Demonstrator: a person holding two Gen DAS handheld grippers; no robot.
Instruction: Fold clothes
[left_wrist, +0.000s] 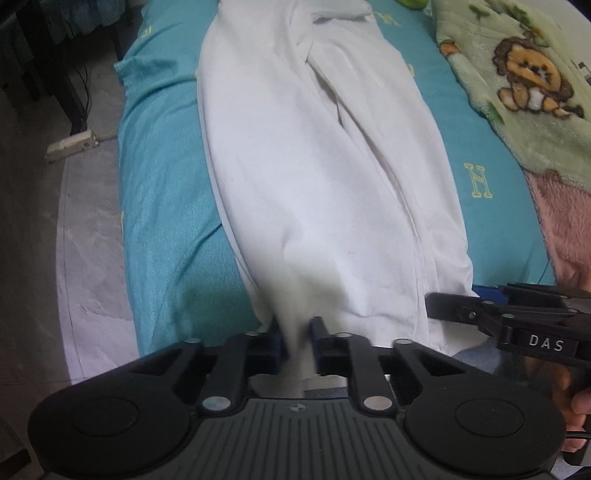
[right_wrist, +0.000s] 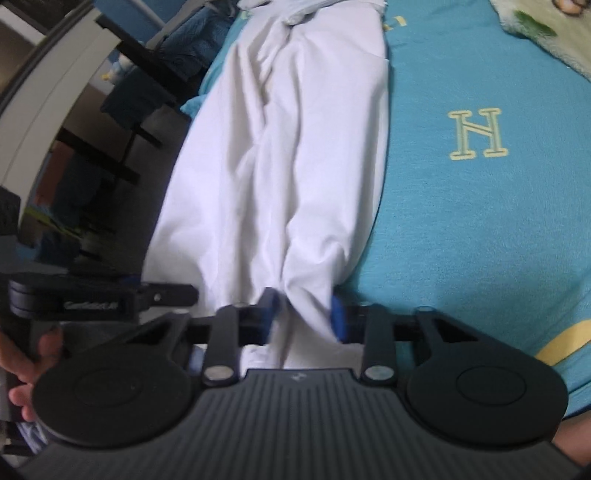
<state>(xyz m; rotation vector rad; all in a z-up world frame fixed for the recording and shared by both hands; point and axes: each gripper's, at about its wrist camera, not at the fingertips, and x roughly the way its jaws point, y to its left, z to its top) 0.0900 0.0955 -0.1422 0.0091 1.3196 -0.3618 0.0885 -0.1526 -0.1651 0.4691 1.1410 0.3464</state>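
A white garment (left_wrist: 303, 177) lies lengthwise along a bed covered in a teal sheet (left_wrist: 162, 192), folded into a long narrow strip. My left gripper (left_wrist: 296, 334) is shut on the near left corner of the garment's hem, with cloth bunched between its blue pads. In the right wrist view the same white garment (right_wrist: 280, 158) stretches away, and my right gripper (right_wrist: 303, 314) is shut on the near right corner of the hem. The right gripper (left_wrist: 436, 304) also shows at the right edge of the left wrist view, close beside the left one.
A green blanket with a lion print (left_wrist: 524, 85) and a pink fleece (left_wrist: 565, 225) lie on the bed to the right. The bed's left edge drops to a grey floor (left_wrist: 77, 236) with a power strip (left_wrist: 72, 146). Dark furniture legs (right_wrist: 122, 122) stand beyond.
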